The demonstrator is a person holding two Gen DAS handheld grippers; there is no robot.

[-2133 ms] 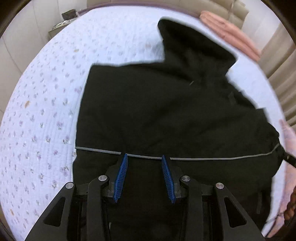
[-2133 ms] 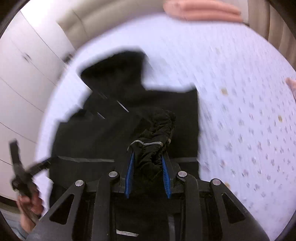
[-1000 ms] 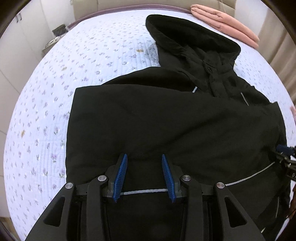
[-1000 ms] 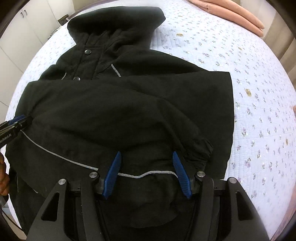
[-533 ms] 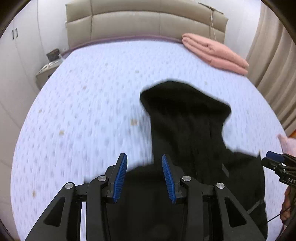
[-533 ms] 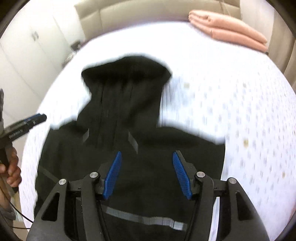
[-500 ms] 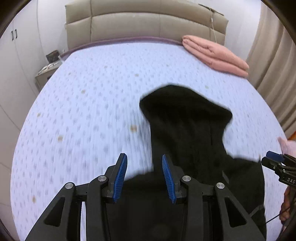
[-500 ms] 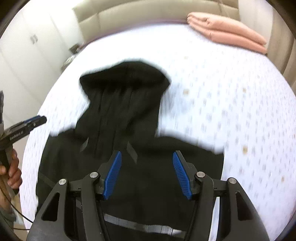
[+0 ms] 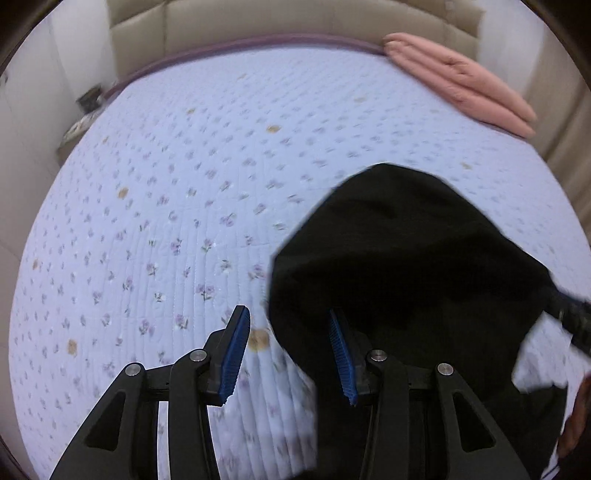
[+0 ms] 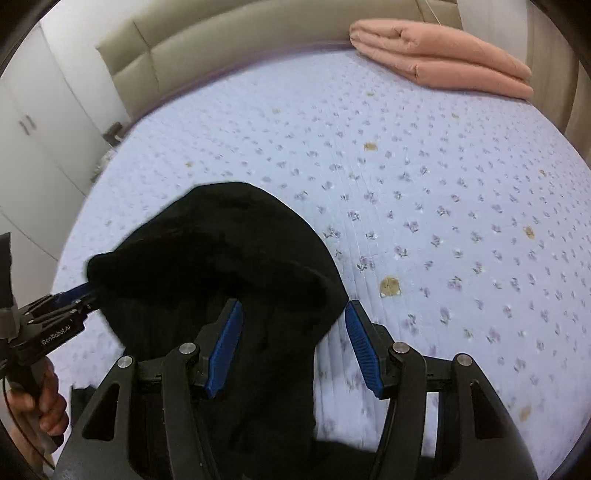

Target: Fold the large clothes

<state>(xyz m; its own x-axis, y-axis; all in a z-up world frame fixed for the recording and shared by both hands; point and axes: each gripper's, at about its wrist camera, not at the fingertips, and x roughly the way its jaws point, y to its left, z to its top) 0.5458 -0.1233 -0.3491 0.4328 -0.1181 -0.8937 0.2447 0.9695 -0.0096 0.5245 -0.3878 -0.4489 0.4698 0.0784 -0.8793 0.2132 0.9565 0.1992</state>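
The black jacket lies on the bed, and only its hood (image 9: 406, 254) (image 10: 221, 251) and upper part show. My left gripper (image 9: 289, 354) hovers over the hood's left edge. Its jaws are opening, and the blue pads (image 9: 236, 347) press on nothing; the hood's edge lies below the gap. My right gripper (image 10: 294, 347) stands open over the hood's right edge, which also lies under its gap. In the right wrist view, the left gripper (image 10: 79, 293) reaches the hood's left side, held by a hand (image 10: 40, 398). In the left wrist view the right gripper shows only as a blur at the right border.
The quilted flowered bedspread (image 9: 184, 221) (image 10: 443, 221) stretches beyond the hood. A folded pink blanket (image 9: 458, 85) (image 10: 443, 62) lies at the far right by the beige headboard (image 10: 258, 33). White wardrobe doors (image 10: 33, 122) and a nightstand (image 9: 85, 110) stand to the left.
The right gripper let go of the bunched cuff. Both grippers travelled from the folded jacket body up to the hood, so the body has slid out of view below.
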